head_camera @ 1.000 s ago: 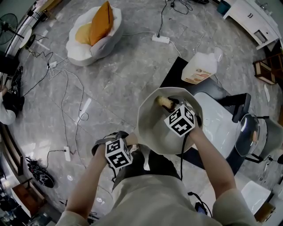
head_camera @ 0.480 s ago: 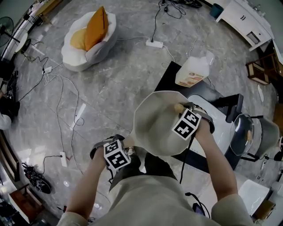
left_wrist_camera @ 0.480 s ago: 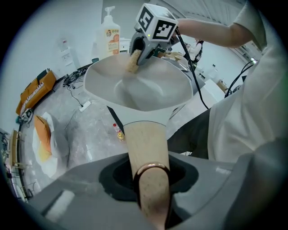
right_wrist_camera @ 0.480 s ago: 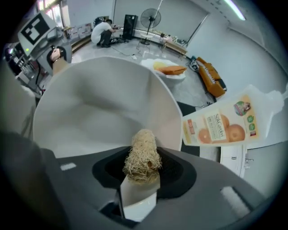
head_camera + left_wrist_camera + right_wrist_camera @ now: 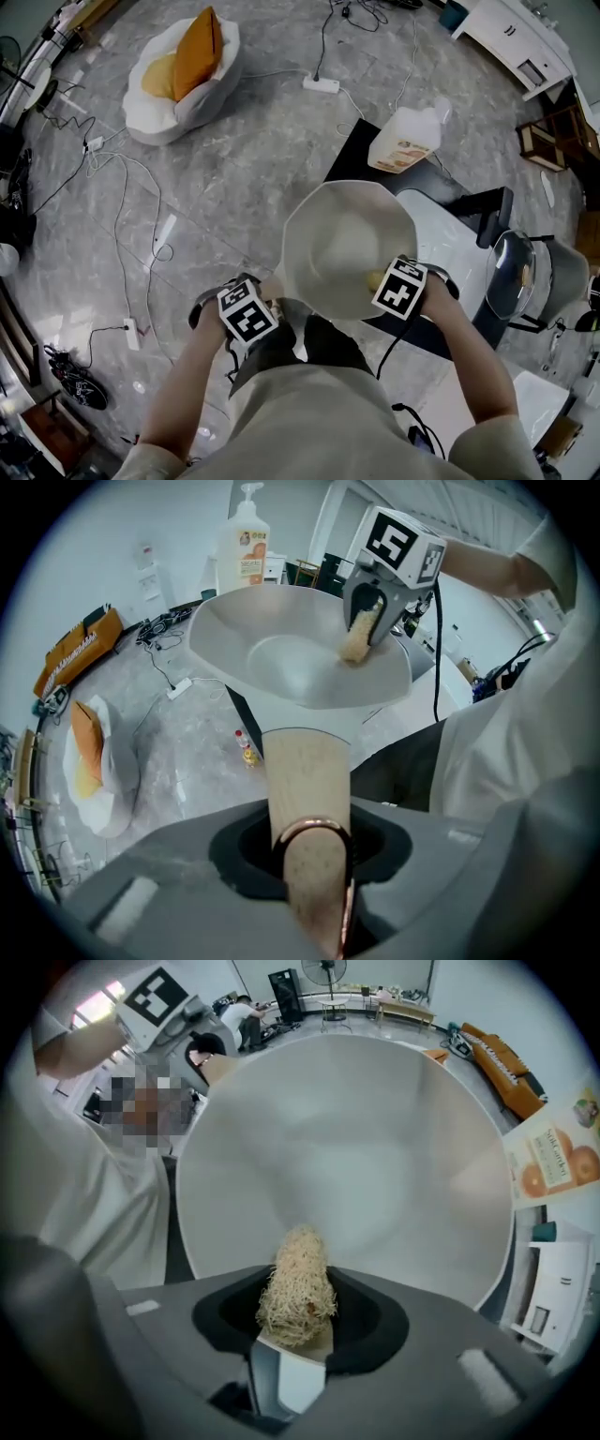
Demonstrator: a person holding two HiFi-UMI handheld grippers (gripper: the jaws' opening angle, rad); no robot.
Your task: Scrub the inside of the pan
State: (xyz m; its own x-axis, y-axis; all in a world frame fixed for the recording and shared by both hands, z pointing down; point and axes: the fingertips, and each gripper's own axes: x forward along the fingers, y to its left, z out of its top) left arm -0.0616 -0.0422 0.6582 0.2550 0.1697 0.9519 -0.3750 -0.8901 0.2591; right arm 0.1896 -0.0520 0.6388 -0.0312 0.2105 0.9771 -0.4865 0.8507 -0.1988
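Clenched in the right gripper (image 5: 292,1340): a straw-coloured scrubber (image 5: 297,1283), pinched low, tuft poking out past the jaws toward the pan (image 5: 375,1147). Set against the inner wall at the right of the left gripper view, just under the rim; touching or barely off it, hard to say.

Clamped in the left gripper (image 5: 314,855): the pan's wooden handle (image 5: 305,775), seated between jaws just now closed further onto it.

Outward from there, in the head view: pan held up off the floor at mid-frame, bowl open toward the camera. Handle running down and left to the left gripper at lower left. Right gripper at the bowl's lower-right edge, scrubber just inside the rim.

For the coming stroke, as a judgement:
- Unscrubbed ground lying up and left of the tuft in the head view, and straight ahead and above it in the right gripper view.
- Long axis of the pan along the handle, lower left to upper right.
- Likely a sweep off the near rim, across the bottom, toward the far wall.
- Nearer the work by far: the right hand. Left hand for bracing only.
- Worth a firm handle grip against the bowl twisting under pressure.
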